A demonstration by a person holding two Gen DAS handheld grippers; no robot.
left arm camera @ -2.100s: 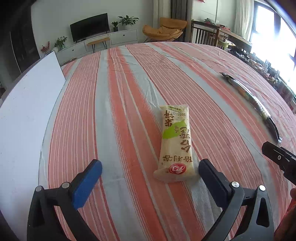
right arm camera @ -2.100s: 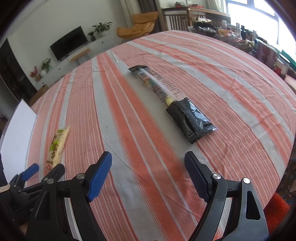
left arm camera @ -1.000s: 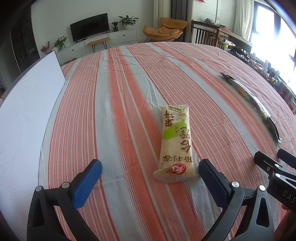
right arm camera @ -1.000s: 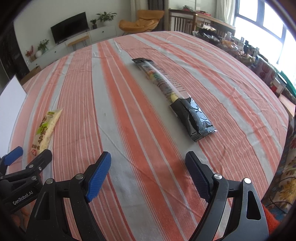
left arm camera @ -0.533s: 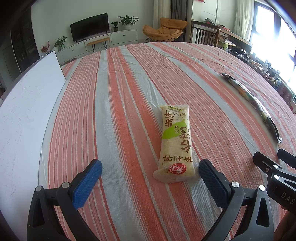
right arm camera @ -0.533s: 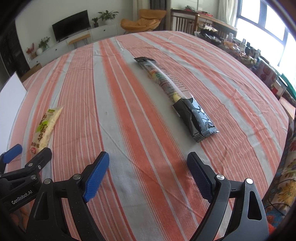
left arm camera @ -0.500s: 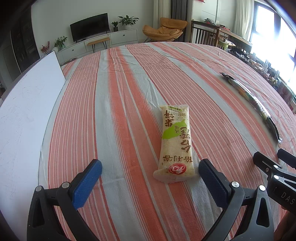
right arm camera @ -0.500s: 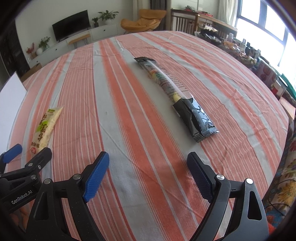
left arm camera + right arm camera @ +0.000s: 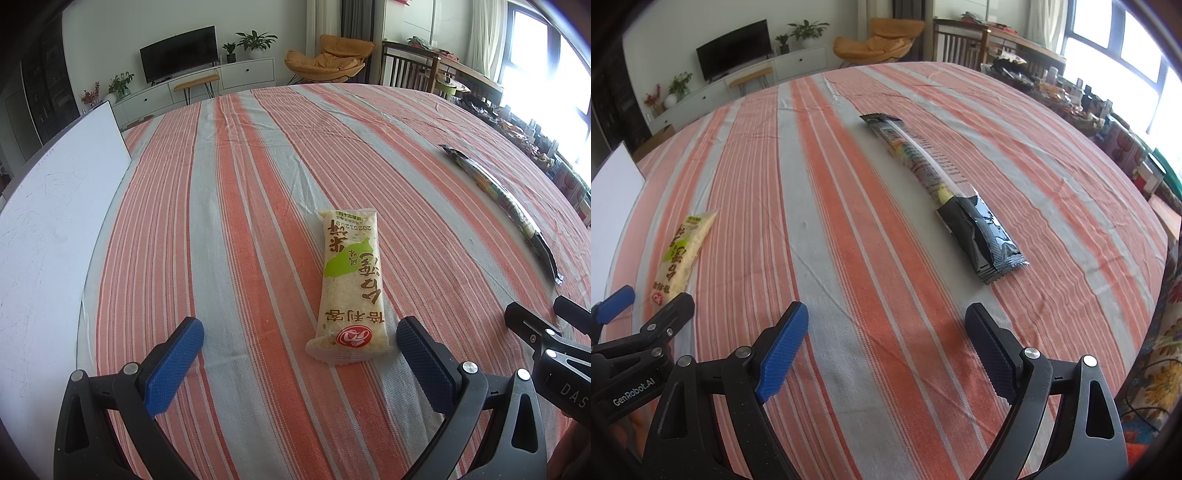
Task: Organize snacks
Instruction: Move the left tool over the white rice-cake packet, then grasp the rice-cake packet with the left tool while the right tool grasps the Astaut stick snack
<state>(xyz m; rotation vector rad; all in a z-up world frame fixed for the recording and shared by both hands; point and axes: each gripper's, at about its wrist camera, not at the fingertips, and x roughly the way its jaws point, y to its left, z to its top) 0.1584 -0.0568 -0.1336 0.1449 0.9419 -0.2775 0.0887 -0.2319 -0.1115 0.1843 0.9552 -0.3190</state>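
Note:
A cream and green rice cracker packet (image 9: 350, 283) lies flat on the striped tablecloth, just ahead of my open, empty left gripper (image 9: 299, 358) and nearer its right finger. It also shows in the right wrist view (image 9: 681, 253). A long black snack packet with a clear middle (image 9: 945, 192) lies ahead of my open, empty right gripper (image 9: 886, 347), a little to the right; it also shows far right in the left wrist view (image 9: 506, 206). Each gripper shows in the other's view: the right gripper (image 9: 550, 332), the left gripper (image 9: 646, 306).
A white board (image 9: 44, 236) covers the table's left side. The orange and grey striped tablecloth (image 9: 849, 206) covers the table. Cluttered goods (image 9: 1082, 99) line the window side at right. A TV, plants and an orange chair stand beyond the far edge.
The right gripper has drifted slightly; its view shifted a little and the black packet sits slightly farther right. The left gripper and both packets have stayed still.

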